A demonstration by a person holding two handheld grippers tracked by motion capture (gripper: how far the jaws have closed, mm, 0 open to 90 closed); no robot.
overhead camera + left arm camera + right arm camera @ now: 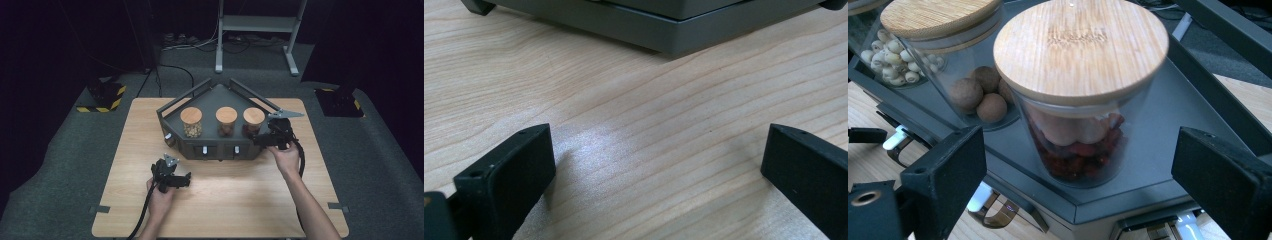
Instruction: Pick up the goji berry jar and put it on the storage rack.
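leftmost jar (878, 47) cut off by frame edge, grey stand (664, 25) mostly out of frame

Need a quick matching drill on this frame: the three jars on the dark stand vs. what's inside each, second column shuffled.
Things:
1. left jar
2. middle jar
3. right jar
4. left gripper

States:
A. dark red pieces inside
B. open above bare table
C. small pale beads inside
D. brown balls inside

Pairs: 1-C, 2-D, 3-A, 4-B
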